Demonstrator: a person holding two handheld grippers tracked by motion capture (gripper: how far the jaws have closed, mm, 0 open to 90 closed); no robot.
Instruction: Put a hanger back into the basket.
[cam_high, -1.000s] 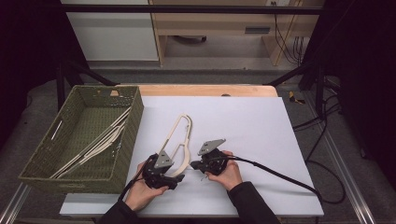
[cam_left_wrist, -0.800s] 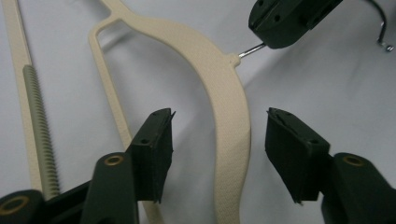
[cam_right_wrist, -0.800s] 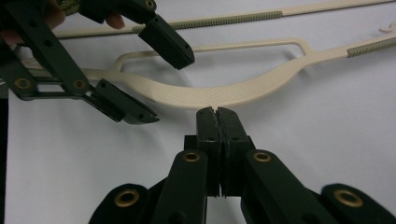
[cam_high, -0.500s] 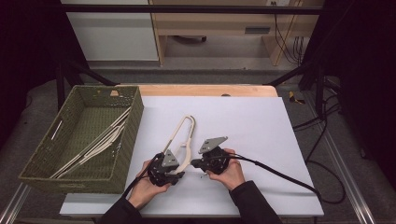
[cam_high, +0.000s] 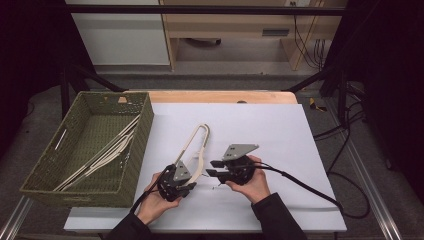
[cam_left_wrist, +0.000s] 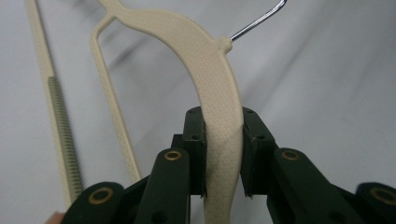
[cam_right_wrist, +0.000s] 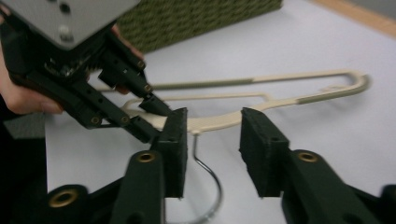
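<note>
A cream plastic hanger (cam_high: 196, 142) with a metal hook lies on the white table, with one end lifted at the front. My left gripper (cam_high: 190, 185) has just been closing and is now shut on the hanger's curved shoulder (cam_left_wrist: 212, 70), which is pinched between the pads (cam_left_wrist: 196, 154). The hook (cam_left_wrist: 257, 21) sticks out beyond the shoulder. My right gripper (cam_high: 210, 168) hovers just right of the left one. Its jaws have just been opening and now stand apart (cam_right_wrist: 212, 140) with nothing pressed between them. The wire hook (cam_right_wrist: 208, 172) curves below the gap, and the hanger (cam_right_wrist: 289, 100) stretches beyond.
A green woven basket (cam_high: 135, 150) at the table's left holds several more cream hangers (cam_high: 107, 155). Its wall (cam_right_wrist: 196, 18) sits close behind the left gripper (cam_right_wrist: 156, 116). A black cable (cam_high: 310, 190) trails right from my right gripper. The wooden table edge (cam_high: 220, 96) lies at the back.
The left jaws closed onto the hanger's shoulder. The right gripper let go, opened, and lifted up and a little to the right. The hanger shifted slightly.
</note>
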